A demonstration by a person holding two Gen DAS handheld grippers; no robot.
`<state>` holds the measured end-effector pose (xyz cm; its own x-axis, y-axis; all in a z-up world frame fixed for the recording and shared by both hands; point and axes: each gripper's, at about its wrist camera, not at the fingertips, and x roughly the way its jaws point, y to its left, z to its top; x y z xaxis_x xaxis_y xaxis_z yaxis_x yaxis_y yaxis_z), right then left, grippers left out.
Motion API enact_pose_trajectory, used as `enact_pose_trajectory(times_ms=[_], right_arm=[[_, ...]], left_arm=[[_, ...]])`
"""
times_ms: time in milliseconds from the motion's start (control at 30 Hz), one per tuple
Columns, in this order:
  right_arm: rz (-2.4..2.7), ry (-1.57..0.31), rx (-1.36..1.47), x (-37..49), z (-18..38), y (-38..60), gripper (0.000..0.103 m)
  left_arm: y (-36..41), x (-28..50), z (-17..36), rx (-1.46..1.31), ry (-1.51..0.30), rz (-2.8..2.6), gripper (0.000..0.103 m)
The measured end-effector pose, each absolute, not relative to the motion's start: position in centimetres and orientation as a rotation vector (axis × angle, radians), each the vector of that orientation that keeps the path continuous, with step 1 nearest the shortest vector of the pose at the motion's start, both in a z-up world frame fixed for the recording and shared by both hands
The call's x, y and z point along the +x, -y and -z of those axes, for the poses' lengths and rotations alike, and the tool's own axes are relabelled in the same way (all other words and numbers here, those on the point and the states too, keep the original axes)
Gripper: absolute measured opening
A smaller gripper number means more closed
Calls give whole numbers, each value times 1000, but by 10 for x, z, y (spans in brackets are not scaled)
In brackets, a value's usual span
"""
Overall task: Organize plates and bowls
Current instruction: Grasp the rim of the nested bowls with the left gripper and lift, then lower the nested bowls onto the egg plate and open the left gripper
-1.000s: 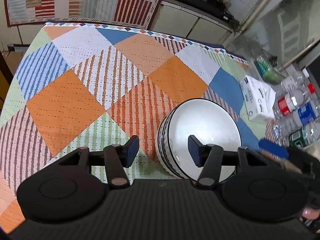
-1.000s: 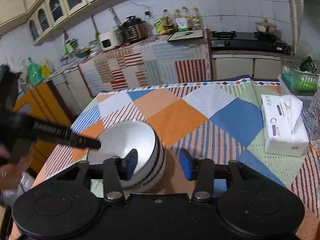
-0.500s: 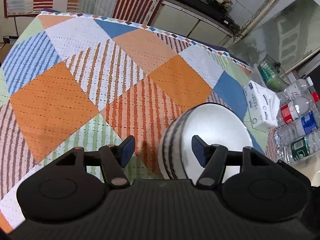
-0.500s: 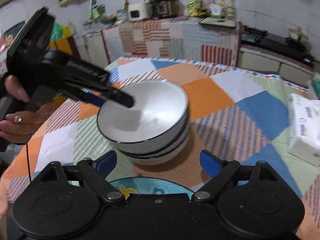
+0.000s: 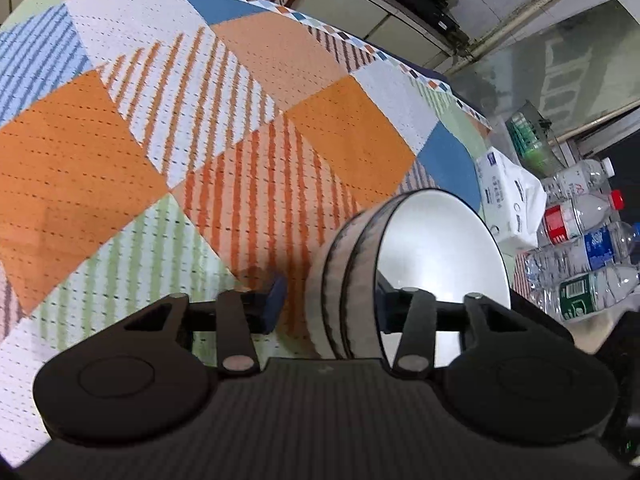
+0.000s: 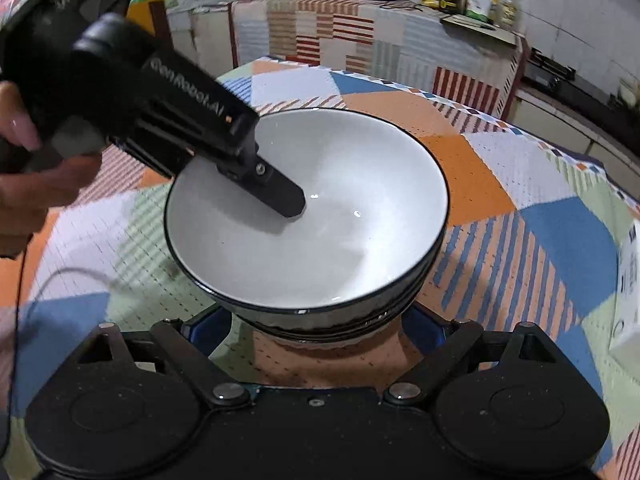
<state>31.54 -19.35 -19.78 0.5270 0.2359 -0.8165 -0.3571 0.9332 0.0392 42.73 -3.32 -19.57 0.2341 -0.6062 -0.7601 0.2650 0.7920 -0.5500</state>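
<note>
The bowls sit stacked on the desk. The left gripper has been closing astride the stack's wall without pressing yet; the right gripper gapes wide around its base. Best seat both squarely before squeezing.

We see a stack of bowls upright on the tablecloth: white inside, thin black rims, dark bands on their outer walls. The stack sits just ahead of the right gripper, its base between the wide-set fingers. The left gripper straddles the stack's near wall, one finger inside the top bowl, the other outside.
</note>
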Motion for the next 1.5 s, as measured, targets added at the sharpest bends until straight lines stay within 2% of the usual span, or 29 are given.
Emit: enact_pose_trajectory(times_ms=[33,267,600,833,1233,1500], right_arm=[[-362,-955,-136,317,199,195,95],[-403,-986,-64,331,209,198,95],[-408,-944,-89,319,207,192,94],[-411,-864,-45,296,179,187,93],[-399,-712,-80,214,123,190,93],[-342,-699,-79,173,117,199,93]], left_arm=[[35,426,197,-346,-1196,623,37],[28,427,201,-414,-1205,616,35],[27,417,187,-366,-1207,596,35],[16,395,149,-328,-1167,622,35],[15,312,90,-317,-1070,677,35],[28,275,92,-284,-1068,739,35]])
